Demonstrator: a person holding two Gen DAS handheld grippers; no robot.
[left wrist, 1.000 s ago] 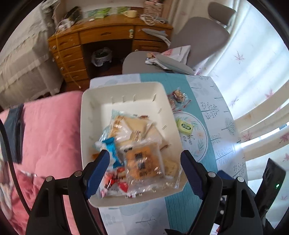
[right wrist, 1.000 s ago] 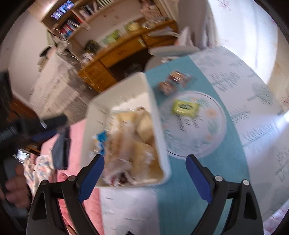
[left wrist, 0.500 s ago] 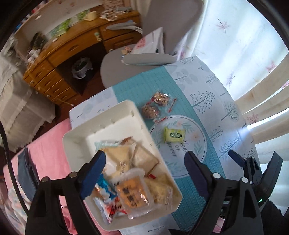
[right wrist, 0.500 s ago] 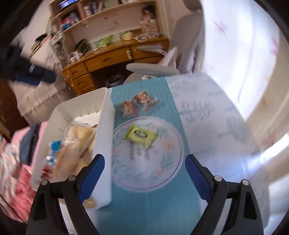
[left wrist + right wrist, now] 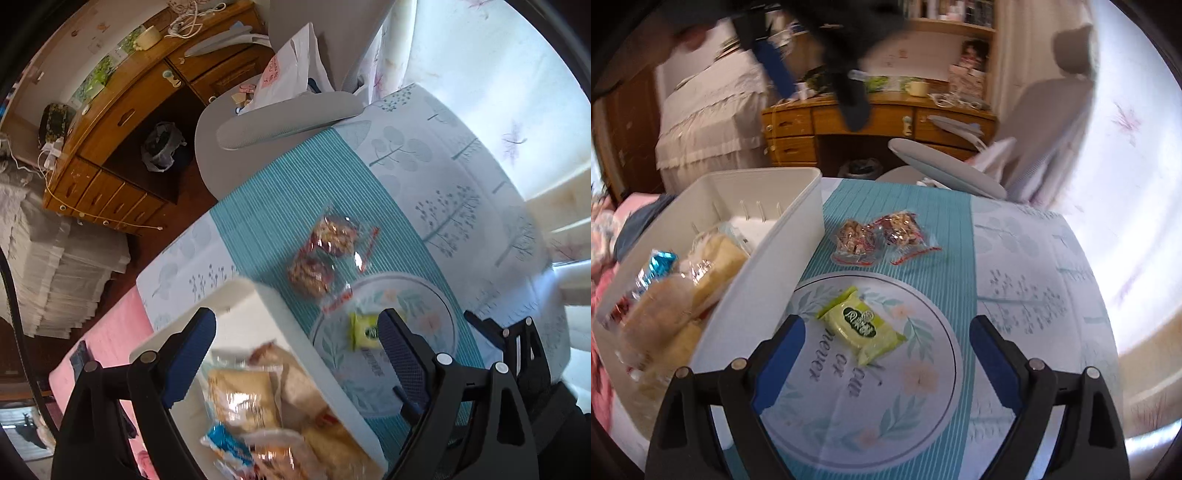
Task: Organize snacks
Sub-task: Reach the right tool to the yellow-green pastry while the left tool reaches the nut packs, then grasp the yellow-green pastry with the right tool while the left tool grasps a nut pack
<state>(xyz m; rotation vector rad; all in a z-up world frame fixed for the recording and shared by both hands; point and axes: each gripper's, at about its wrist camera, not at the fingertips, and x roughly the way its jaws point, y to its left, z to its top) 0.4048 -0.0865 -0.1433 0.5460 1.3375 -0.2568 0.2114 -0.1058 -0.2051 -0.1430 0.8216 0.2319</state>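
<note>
Setting: bedroom with a wooden desk [image 5: 879,122], a grey swivel chair [image 5: 280,122] and a curtained window.
Bench [image 5: 1034,266]: covered by a pale tree-print cloth with a teal striped band and a round floral motif.
White bin [image 5: 768,266]: on the bench's left part, holding several wrapped snacks.
Green snack packet [image 5: 862,325]: lies on the round motif, just beside the bin.
Two clear nut-bar packets [image 5: 882,236]: side by side on the teal band, beyond the green packet.
Left claw [image 5: 295,347]: wide open, empty, above the bin's edge.
Right claw [image 5: 886,350]: wide open, empty, low over the green packet, which shows between its fingers, untouched.
</note>
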